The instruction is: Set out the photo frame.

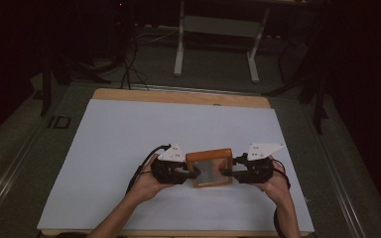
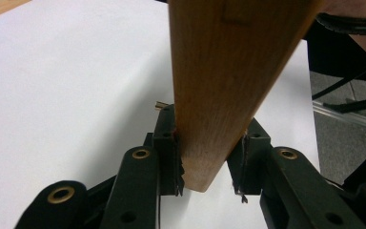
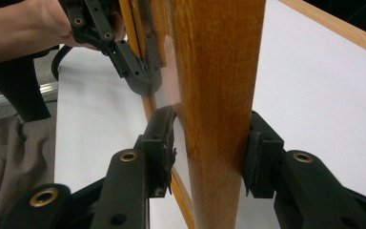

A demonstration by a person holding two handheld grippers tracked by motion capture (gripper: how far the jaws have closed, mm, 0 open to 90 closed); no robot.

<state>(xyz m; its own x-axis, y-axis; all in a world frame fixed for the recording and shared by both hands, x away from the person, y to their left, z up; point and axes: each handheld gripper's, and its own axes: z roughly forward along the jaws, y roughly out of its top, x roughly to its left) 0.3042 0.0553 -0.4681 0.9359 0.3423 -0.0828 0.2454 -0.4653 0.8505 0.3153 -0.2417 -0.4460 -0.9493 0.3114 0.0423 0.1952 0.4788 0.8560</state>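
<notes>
A wooden picture frame (image 1: pixel 210 167) with a glass pane is held over the white table cover (image 1: pixel 129 134), a gripper on each side. My left gripper (image 1: pixel 191 173) is shut on the frame's left edge. In the left gripper view the orange-brown wood of the frame (image 2: pixel 219 86) stands between both jaws. My right gripper (image 1: pixel 226 172) is shut on the frame's right edge. The right gripper view has the frame's wooden bar (image 3: pixel 217 95) pinched between the pads, with the left gripper (image 3: pixel 140 78) on the far edge.
The white cover lies on a wooden table (image 1: pixel 178 96) whose edge shows at the back. A white table stand (image 1: pixel 218 34) and cables (image 1: pixel 129 64) sit on the dark floor beyond. A person's forearms come in from the bottom.
</notes>
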